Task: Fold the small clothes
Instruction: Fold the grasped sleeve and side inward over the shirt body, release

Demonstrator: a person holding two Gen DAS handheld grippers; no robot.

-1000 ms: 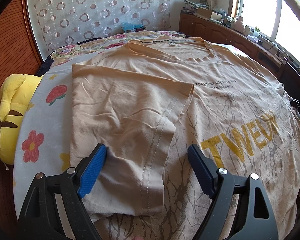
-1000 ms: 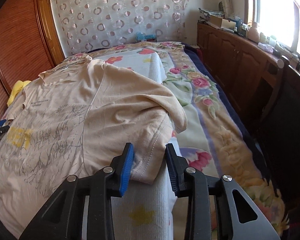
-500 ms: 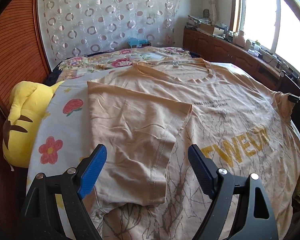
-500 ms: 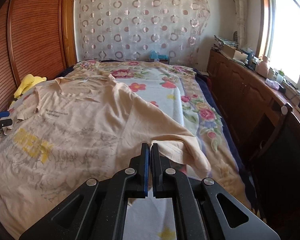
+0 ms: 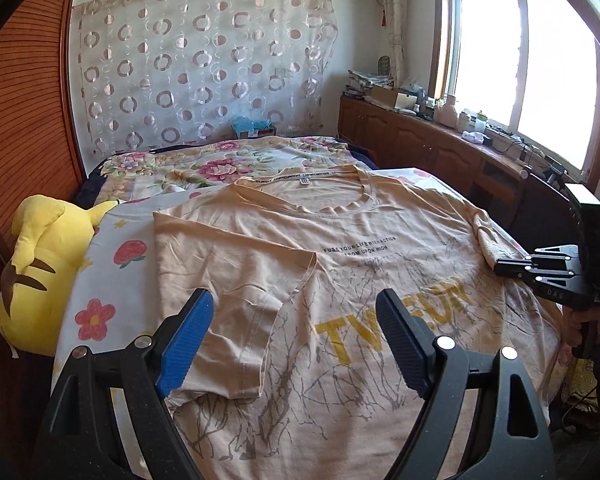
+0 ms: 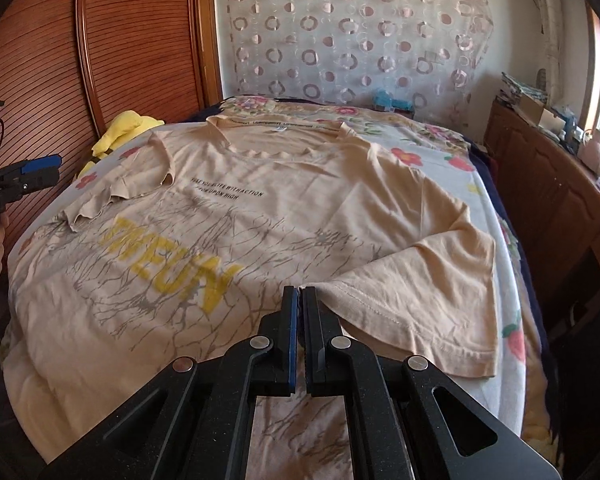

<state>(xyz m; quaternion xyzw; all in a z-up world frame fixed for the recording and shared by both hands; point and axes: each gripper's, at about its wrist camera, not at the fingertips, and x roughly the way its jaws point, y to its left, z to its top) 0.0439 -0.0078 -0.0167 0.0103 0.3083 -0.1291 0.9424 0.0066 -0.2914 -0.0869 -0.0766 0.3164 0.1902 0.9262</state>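
A beige T-shirt (image 5: 380, 248) with yellow letters lies face up on the bed; it also shows in the right wrist view (image 6: 260, 216). Its left sleeve (image 5: 228, 264) is folded in over the body. My left gripper (image 5: 296, 340) is open and empty, raised above the shirt's lower left part. My right gripper (image 6: 299, 296) is shut on the corner of the right sleeve (image 6: 420, 300) and holds it over the shirt's body. The right gripper also shows in the left wrist view (image 5: 500, 268), at the far right, pinching cloth.
A yellow plush toy (image 5: 40, 272) lies at the bed's left edge by the wooden wardrobe (image 6: 100, 40). A floral bedsheet (image 5: 220, 160) covers the bed. A wooden cabinet (image 6: 560, 200) with clutter runs along the right under the window. A patterned curtain (image 5: 200, 64) hangs behind.
My right gripper closed on the right sleeve and carried it inward over the shirt. My left gripper lifted and drew back from the folded left sleeve, staying open.
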